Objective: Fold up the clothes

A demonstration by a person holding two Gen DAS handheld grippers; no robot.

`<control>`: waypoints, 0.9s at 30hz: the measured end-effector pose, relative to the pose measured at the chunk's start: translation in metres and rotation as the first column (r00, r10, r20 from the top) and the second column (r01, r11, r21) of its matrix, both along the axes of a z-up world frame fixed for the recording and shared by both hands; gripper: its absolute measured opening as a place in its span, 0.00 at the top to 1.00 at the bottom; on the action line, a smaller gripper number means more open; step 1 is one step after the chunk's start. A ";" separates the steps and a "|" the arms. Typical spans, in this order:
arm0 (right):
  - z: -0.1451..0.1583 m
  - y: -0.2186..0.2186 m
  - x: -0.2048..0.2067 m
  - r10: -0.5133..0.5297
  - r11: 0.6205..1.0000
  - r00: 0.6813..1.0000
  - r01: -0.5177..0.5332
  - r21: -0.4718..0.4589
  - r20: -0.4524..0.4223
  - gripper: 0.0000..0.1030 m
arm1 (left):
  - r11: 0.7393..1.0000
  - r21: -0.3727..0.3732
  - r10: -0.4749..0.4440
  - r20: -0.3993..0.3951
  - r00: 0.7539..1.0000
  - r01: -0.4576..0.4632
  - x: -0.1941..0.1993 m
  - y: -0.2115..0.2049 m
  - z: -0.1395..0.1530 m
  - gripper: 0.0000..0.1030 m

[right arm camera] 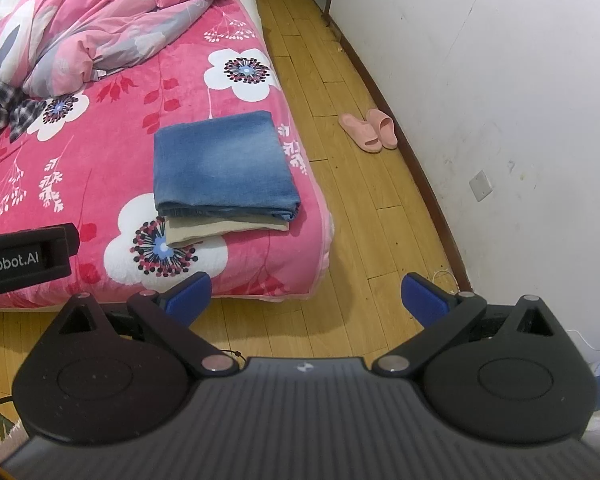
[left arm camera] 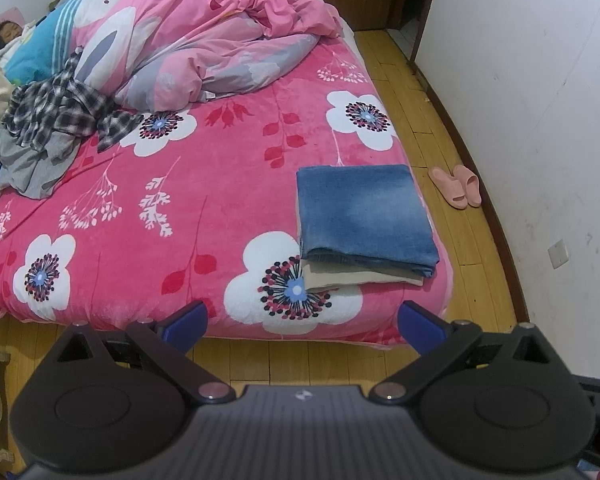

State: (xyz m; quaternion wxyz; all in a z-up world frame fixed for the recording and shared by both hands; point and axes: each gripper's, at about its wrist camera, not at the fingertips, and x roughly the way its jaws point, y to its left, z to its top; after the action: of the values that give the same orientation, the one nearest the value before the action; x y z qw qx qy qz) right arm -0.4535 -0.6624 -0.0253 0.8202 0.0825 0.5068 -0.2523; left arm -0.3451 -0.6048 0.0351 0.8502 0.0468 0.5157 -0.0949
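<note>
Folded blue jeans (left arm camera: 364, 216) (right arm camera: 222, 166) lie on top of a folded beige garment (left arm camera: 348, 274) (right arm camera: 216, 230) near the bed's front right corner. A heap of unfolded clothes, a black-and-white plaid shirt (left arm camera: 60, 112) (right arm camera: 0, 108) over a grey garment (left arm camera: 32, 164), sits at the bed's left. My left gripper (left arm camera: 302, 326) is open and empty, held over the floor just in front of the bed edge. My right gripper (right arm camera: 306, 298) is also open and empty, over the floor before the bed's corner. The left gripper's body (right arm camera: 24, 260) shows at the right wrist view's left edge.
The bed has a pink floral blanket (left arm camera: 220, 184) (right arm camera: 112, 140) and a bunched pink duvet (left arm camera: 204, 36) (right arm camera: 100, 12) at the back. A person lies at the far left (left arm camera: 4, 36). Pink slippers (left arm camera: 458, 186) (right arm camera: 370, 130) rest on the wooden floor by the white wall (left arm camera: 540, 100).
</note>
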 end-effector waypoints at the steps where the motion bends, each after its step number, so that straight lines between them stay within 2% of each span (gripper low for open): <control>1: 0.000 0.000 0.000 0.000 1.000 1.000 0.000 0.000 0.000 0.01 | 1.000 0.000 0.001 0.000 1.000 -0.001 0.000 0.000 0.000 0.01; 27: 0.001 0.000 -0.002 -0.005 1.000 1.000 0.005 -0.004 0.000 0.01 | 1.000 -0.004 -0.003 -0.009 1.000 0.003 0.002 -0.002 0.000 0.01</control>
State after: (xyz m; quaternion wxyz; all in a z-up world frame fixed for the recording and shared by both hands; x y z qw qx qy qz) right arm -0.4555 -0.6624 -0.0243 0.8197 0.0821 0.5060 -0.2555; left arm -0.3435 -0.6069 0.0355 0.8479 0.0456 0.5191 -0.0973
